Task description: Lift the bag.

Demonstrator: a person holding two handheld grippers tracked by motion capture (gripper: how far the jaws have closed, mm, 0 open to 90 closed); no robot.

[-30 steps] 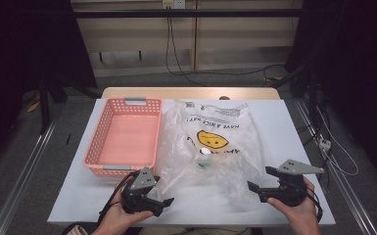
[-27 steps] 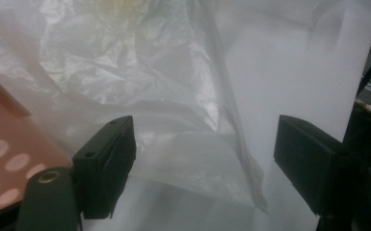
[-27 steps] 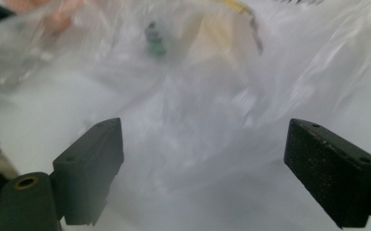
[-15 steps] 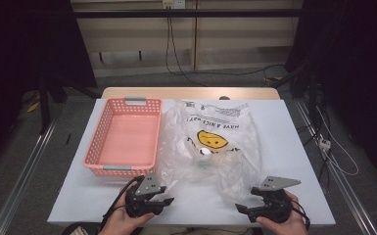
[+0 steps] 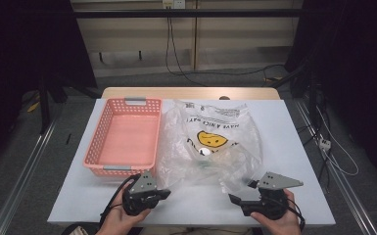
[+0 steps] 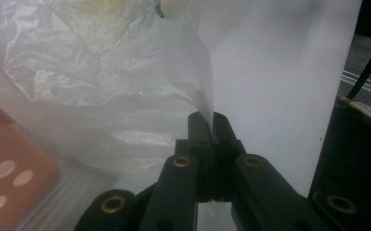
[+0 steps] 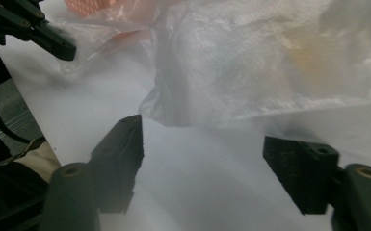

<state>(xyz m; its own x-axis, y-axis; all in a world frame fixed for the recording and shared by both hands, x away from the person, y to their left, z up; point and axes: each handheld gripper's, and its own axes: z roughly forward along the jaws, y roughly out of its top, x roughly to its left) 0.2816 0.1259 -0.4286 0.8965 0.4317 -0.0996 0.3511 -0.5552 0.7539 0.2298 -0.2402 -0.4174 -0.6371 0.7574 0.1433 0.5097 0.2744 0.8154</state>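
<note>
Nearest the front edge of the white table (image 5: 303, 147), the left gripper (image 5: 162, 194) sits in the person's left hand (image 5: 120, 220) a little left of the middle; its jaws have just been closing and now stand fully together, pinching a thin fold of the clear plastic bag (image 5: 215, 147) – the left gripper view shows the film rising straight out from between the two black pads (image 6: 200, 127). Toward the front right corner, the right gripper (image 5: 232, 198) is held in the right hand (image 5: 276, 223), pointing left along the front edge toward the bag's near right corner. Its jaws have just been narrowing yet are still well apart, with bare table between them and nothing in their grasp; in the right gripper view the crumpled edge of the bag lies just beyond the two tips (image 7: 125, 139), near but not touched. The bag itself spreads over the middle of the table, from close to the front edge back toward the far edge, rumpled, with a yellow smiley face (image 5: 211, 139) and dark lettering on it, and a small pale round thing (image 5: 204, 151) showing through the film – what it is cannot be made out. Just beside the bag on the left stands a pink perforated basket (image 5: 95, 147), its long side parallel to the table's left edge, the bag's left margin touching or overlapping its right wall.
</note>
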